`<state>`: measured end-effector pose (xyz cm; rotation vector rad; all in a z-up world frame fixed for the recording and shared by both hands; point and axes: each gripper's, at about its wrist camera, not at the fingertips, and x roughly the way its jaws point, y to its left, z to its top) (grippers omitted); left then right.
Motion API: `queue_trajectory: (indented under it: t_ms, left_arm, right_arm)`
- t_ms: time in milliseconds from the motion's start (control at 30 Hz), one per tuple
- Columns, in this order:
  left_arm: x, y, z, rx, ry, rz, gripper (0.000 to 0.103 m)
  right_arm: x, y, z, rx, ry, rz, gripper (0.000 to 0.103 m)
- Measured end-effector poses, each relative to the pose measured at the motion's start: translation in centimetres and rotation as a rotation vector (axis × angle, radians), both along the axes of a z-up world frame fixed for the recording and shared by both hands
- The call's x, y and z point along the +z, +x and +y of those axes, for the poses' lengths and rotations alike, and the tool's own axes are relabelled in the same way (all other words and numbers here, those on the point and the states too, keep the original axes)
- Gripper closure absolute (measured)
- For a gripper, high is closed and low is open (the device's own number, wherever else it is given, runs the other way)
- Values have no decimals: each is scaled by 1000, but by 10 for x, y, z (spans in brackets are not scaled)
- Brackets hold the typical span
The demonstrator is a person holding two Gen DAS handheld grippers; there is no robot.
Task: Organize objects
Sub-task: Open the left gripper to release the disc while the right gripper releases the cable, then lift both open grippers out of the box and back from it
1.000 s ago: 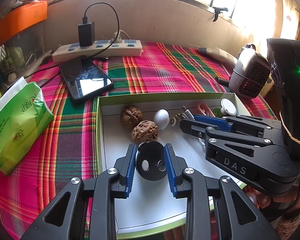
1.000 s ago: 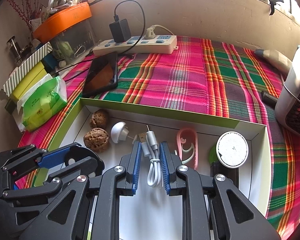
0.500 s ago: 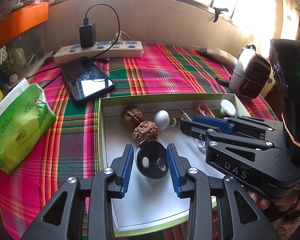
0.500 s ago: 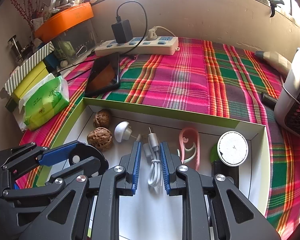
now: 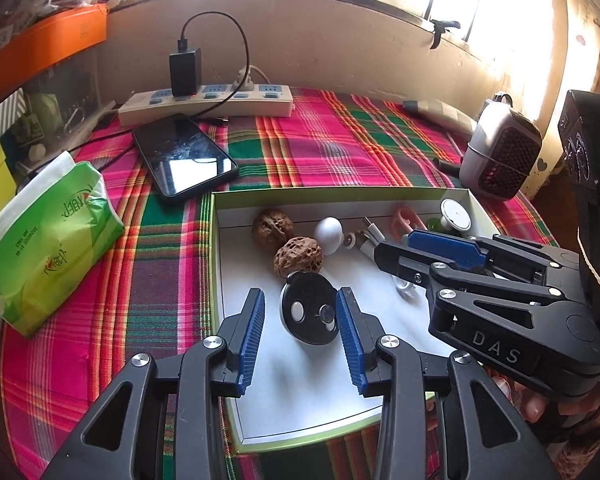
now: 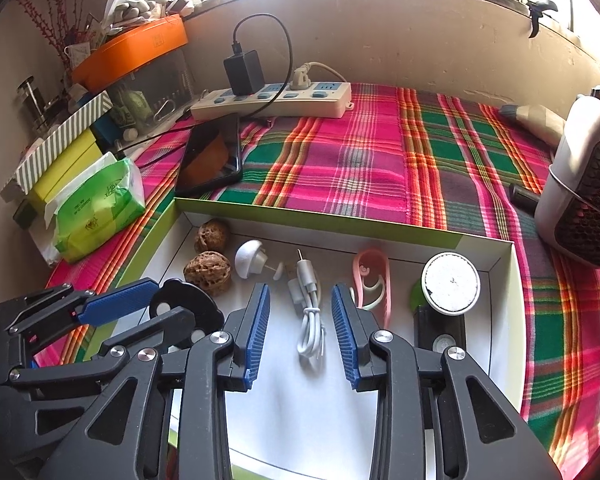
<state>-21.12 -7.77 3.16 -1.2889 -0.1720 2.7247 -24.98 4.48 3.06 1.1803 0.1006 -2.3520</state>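
A white box with a green rim (image 5: 216,264) lies on the plaid cloth. Inside it, a black round disc (image 5: 310,308) stands between the pads of my left gripper (image 5: 300,294). Those jaws are opening and the left pad stands clear of the disc. In the right wrist view a coiled white cable (image 6: 310,320) lies on the box floor inside my right gripper (image 6: 301,289). Its jaws are also opening and neither pad touches the cable. The box also holds two walnuts (image 5: 298,256), a white plug (image 5: 329,229), a pink clip (image 6: 374,276) and a white round puck (image 6: 451,283).
Beyond the box are a black phone (image 5: 184,158) and a power strip (image 5: 208,100) with a charger plugged in. A green tissue pack (image 5: 48,240) sits to the left and a small heater (image 5: 500,160) to the right. Boxes are stacked along the left wall.
Both grippers have opened. The left one has let go of the black disc, and the right one has let go of the white cable, which now lies loose in the box.
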Motion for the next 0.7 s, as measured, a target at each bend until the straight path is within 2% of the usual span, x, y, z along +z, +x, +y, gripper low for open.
queue_trajectory:
  t_ms: [700]
  left_arm:
    - [13, 28, 3, 18, -16, 28, 68]
  right_arm:
    - [16, 31, 12, -34, -26, 37, 69]
